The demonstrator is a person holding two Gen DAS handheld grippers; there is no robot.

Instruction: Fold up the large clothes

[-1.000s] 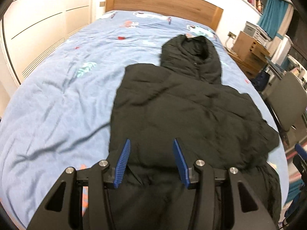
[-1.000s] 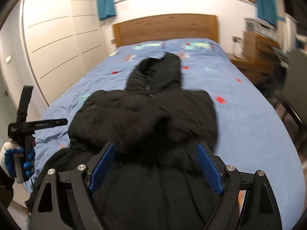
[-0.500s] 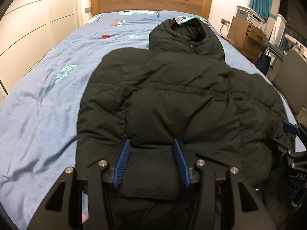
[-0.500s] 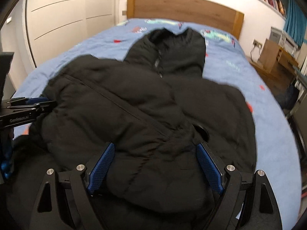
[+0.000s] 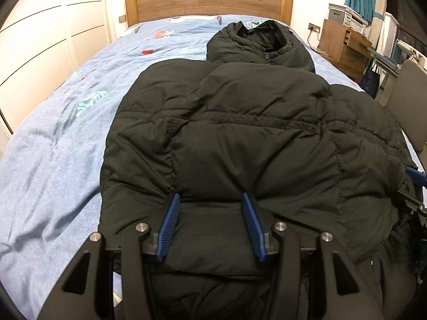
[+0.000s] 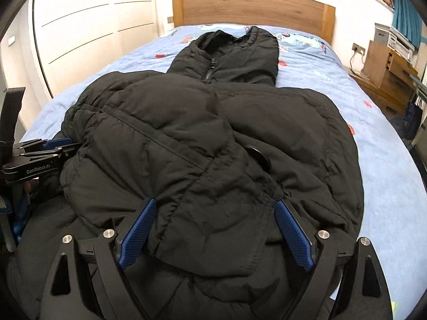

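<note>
- Change: a second ago your grippers were back from the jacket [image 5: 240,138], near its hem; half a second ago both had closed in, and now they sit at the folded lower edge. The jacket fills far more of both frames.
- Jacket position: it lies on the bed [image 5: 53,160], centre of frame, hood [image 5: 259,45] toward the headboard at top, lower part doubled up over the body.
- Left gripper [image 5: 210,200]: jaws partly apart, a roll of jacket between the blue pads. You cannot tell whether they pinch it or merely straddle it.
- Right gripper [image 6: 214,208]: jaws wide apart, straddling the folded cloth, nothing clamped.
- Meaning: judged, the hem fold is laid and you are at release or smoothing; the hood is not yet folded in.
- Right view only: the zipper [image 6: 209,72], a sleeve cuff [image 6: 213,248] lying at lower centre, and the left gripper side-on at left edge.
- Left view only: the jacket's left side against the sheet, and a chair [image 5: 408,101] at right edge.
</note>
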